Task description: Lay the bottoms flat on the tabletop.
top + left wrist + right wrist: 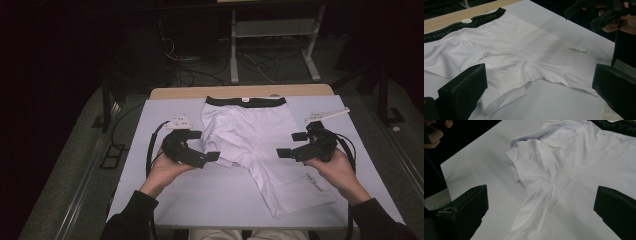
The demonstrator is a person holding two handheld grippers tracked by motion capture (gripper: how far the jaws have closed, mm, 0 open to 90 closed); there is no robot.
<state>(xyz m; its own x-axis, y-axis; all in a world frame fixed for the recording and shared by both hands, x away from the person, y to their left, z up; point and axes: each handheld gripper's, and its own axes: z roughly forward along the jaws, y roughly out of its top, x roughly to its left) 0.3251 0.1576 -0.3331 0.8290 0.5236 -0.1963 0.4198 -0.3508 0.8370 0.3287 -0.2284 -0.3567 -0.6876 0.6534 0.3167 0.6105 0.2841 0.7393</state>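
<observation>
On the boxer shorts' [506, 50] leg, small grey lettering, unreadable.

- My left hand [165, 167] comes in from the lower left, palm up, dark sleeve at the wrist, cradling the black two-jaw left gripper [208, 145] from below.
- Its jaws stand wide apart, pointing right toward the middle, with nothing between them.
- My right hand [336, 170] mirrors it from the lower right, holding the black two-jaw right gripper [292, 145].
- Its jaws gape wide too, pointing left.
- The two grippers face each other, well apart, at about the same height.
</observation>
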